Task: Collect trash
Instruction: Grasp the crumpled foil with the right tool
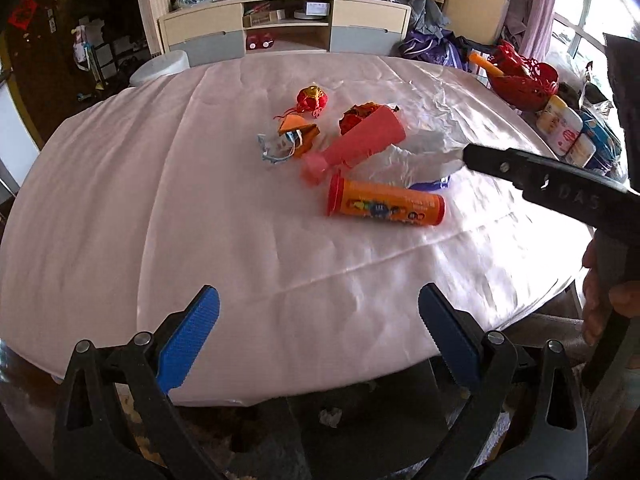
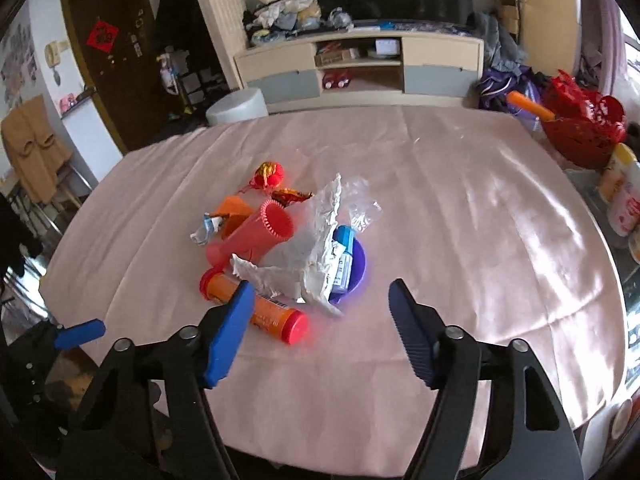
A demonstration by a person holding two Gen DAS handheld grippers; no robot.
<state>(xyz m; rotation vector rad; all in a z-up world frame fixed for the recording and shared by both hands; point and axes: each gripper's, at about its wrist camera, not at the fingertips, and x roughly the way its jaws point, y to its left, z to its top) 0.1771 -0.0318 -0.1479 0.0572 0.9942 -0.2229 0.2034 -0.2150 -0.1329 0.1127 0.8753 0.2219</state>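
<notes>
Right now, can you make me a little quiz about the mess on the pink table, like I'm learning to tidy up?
1. True or false: the orange tube with red caps stands upright on the pink tablecloth.
2. What sits in the round purple bowl? A) a blue-and-white packet B) a banana C) a spoon
3. Fill in: the left gripper and the right gripper are both ____ and hold nothing.

Key: 1 false, it lies on its side. 2 A, the blue-and-white packet, beside the crumpled white paper. 3 open.
</notes>
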